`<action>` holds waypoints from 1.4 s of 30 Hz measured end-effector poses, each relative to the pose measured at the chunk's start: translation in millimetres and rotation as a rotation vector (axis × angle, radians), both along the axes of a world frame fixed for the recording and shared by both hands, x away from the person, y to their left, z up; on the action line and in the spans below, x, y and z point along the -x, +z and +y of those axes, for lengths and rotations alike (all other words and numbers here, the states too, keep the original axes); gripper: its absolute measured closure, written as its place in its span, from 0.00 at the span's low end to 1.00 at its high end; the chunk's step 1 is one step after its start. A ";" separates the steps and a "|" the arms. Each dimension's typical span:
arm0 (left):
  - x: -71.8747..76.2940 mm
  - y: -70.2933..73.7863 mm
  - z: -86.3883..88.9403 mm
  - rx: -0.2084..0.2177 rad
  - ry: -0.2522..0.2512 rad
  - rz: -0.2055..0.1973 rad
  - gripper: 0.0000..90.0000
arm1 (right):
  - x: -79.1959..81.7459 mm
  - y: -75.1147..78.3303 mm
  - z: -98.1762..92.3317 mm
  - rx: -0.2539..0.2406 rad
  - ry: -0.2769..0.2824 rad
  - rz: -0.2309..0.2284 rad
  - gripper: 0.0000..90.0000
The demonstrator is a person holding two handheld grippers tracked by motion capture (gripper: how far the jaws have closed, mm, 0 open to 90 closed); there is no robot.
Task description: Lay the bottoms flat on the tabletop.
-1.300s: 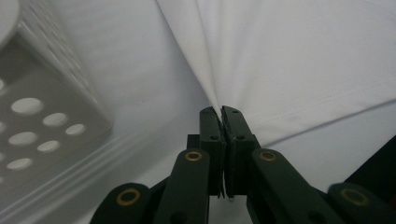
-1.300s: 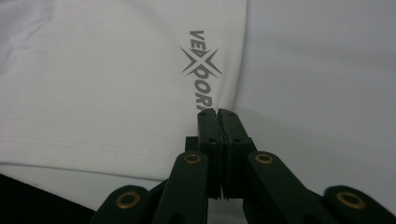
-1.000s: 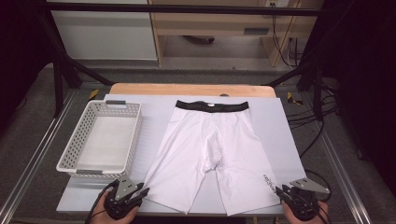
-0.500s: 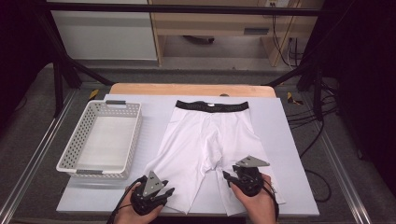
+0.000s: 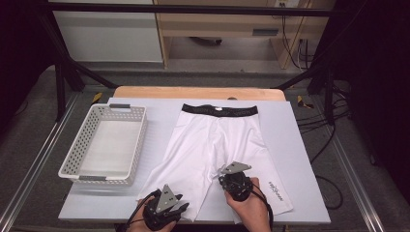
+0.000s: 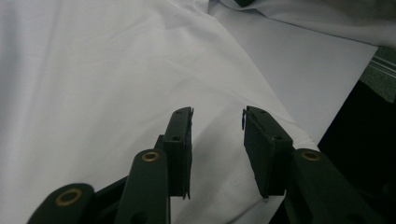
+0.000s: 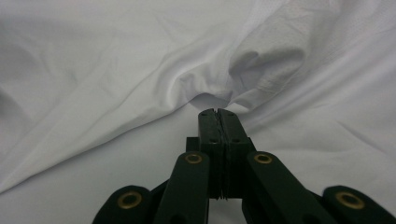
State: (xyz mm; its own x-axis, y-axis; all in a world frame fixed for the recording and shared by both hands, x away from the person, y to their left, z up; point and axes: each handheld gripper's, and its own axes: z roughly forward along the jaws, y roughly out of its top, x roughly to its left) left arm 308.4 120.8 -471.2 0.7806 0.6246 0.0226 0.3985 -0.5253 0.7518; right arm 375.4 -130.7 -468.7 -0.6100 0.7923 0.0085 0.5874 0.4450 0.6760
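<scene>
- White shorts (image 5: 212, 150) lie flat on the grey table (image 5: 300, 145), black waistband (image 5: 220, 110) at the far end, a white basket (image 5: 104, 145) well apart to their left.
- Right gripper (image 7: 218, 113): jaws have just been closing and now meet, pinching a bunched fold of the shorts at the inner edge of the right leg.
- Left gripper (image 6: 217, 121): jaws spread, gap clear, hovering just over the left leg's hem; pads touch no fabric.

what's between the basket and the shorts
Nothing: in the high view a bare strip of the white table separates the basket from the shorts.
</scene>
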 end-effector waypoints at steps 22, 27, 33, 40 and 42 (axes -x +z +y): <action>-2.8 -3.0 -22.8 0.042 -0.059 0.048 0.58 | 49.4 16.0 -139.3 -0.027 -0.406 -0.082 0.59; -7.6 -5.6 -47.4 -0.019 -0.081 0.041 0.60 | 58.0 14.1 -144.1 -0.052 -0.383 -0.070 0.58; -10.7 -10.0 -50.1 -0.029 -0.064 0.006 0.93 | 55.5 11.8 -135.1 -0.021 -0.346 -0.059 0.58; -9.0 -5.0 -55.6 0.000 -0.060 0.033 1.00 | 56.1 11.6 -137.9 -0.028 -0.360 -0.062 0.60; -8.2 -3.0 -58.8 0.030 -0.067 0.056 1.00 | 55.7 11.0 -137.5 -0.028 -0.356 -0.059 0.60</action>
